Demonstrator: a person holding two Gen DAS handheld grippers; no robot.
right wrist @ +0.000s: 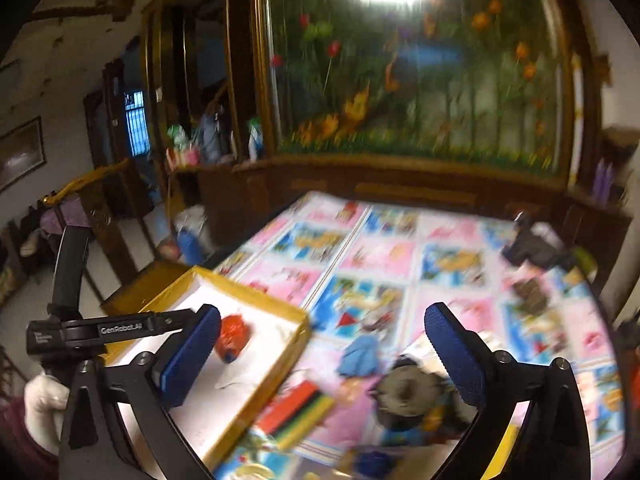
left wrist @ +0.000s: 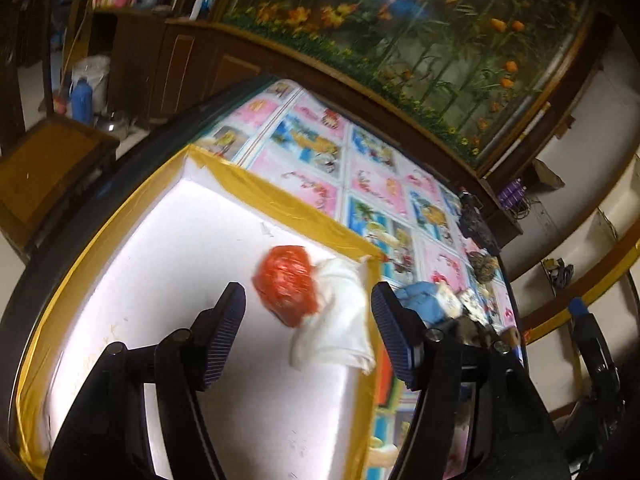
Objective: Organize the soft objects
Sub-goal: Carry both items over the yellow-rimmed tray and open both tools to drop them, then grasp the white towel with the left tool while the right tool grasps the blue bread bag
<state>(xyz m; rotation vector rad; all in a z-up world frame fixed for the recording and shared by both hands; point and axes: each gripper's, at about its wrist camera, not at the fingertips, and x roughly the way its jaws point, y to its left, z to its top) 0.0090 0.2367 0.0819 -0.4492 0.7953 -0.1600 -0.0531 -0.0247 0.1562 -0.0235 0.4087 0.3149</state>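
Note:
A white box with yellow taped rim [left wrist: 280,194] stands on the table at the left; it also shows in the right wrist view [right wrist: 256,292]. Inside lie an orange-red soft bundle [left wrist: 286,286] [right wrist: 234,334] and a white cloth [left wrist: 340,320]. My left gripper [left wrist: 306,340] is open and empty, hovering above the box over these two. My right gripper [right wrist: 320,354] is open and empty above the table, over a grey fuzzy soft item [right wrist: 404,398]. A blue cloth [right wrist: 360,356] [left wrist: 420,300] lies just right of the box.
The table carries a pink and blue cartoon-print cover [right wrist: 380,256]. A striped red, green and yellow item [right wrist: 298,412] lies by the box's near corner. Dark objects [right wrist: 532,244] sit at the far right. A wooden cabinet with a floral mural [right wrist: 420,80] stands behind.

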